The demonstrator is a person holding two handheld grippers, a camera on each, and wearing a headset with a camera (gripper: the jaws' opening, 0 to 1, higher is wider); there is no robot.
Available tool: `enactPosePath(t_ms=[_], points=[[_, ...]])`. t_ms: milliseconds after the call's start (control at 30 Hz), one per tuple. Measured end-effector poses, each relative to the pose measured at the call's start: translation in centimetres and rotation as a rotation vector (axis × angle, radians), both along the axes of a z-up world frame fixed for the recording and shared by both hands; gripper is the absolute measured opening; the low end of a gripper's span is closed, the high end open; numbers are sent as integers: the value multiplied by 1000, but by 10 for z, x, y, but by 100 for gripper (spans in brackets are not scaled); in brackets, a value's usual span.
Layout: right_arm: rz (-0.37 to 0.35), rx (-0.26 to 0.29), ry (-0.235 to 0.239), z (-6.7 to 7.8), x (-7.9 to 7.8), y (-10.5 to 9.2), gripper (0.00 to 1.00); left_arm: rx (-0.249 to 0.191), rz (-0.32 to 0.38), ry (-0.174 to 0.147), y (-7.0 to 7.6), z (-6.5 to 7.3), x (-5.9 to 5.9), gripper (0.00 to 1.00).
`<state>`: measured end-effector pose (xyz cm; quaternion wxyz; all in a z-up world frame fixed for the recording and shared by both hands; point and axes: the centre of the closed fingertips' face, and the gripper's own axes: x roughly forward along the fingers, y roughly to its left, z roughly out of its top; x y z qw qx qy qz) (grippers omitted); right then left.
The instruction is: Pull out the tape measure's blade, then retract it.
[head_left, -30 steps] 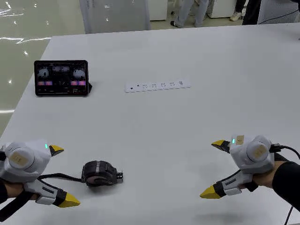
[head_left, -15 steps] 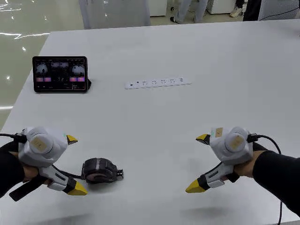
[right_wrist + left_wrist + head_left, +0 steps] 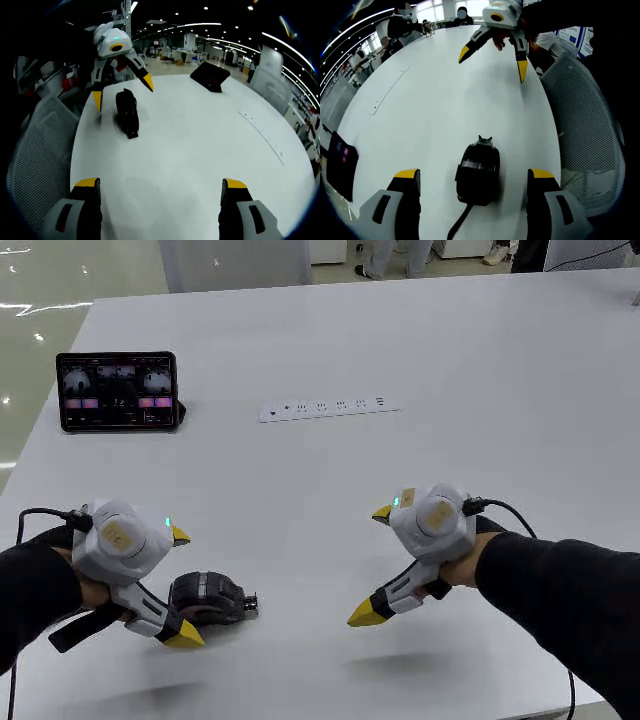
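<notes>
Black tape measure [image 3: 205, 597], white table [image 3: 450, 370], white yellow-tipped left claw [image 3: 183, 586] and right claw [image 3: 371, 565], black tablet [image 3: 117, 390]

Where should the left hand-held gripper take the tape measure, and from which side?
Grip the tape measure case across its two broad sides, coming in from the strap end. It lies between the open jaws of the left hand-held gripper, and its blade tab points away toward the right hand-held gripper, leaving that end free to pull.
</notes>
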<state>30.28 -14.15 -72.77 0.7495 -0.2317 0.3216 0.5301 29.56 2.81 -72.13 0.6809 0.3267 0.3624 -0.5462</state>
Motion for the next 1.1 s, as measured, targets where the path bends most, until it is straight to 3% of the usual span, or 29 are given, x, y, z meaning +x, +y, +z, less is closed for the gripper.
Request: enactPosePath(t_ms=[133, 367, 500, 667, 800, 833, 900, 933, 1100], points=[[42, 2, -15, 0, -3, 12, 99, 11, -12, 8, -2, -3, -1, 82], [40, 28, -28, 5, 2, 24, 99, 29, -63, 13, -7, -10, -4, 71], [55, 24, -32, 5, 2, 29, 99, 43, -70, 7, -8, -12, -2, 60], [66, 16, -31, 3, 1, 33, 99, 59, -84, 12, -9, -15, -1, 58], [79, 12, -30, 3, 0, 37, 99, 86, -103, 26, -6, -17, -4, 47], [80, 14, -28, 3, 0, 37, 99, 104, -117, 15, -5, -19, -4, 41], [90, 17, -29, 3, -1, 40, 99, 132, -154, -74, -2, -22, 8, 32], [96, 19, -32, 3, -1, 42, 99, 131, -153, -33, -1, -25, -1, 32], [114, 24, -38, 4, -1, 49, 99, 144, -148, -29, -1, -26, 1, 32]])
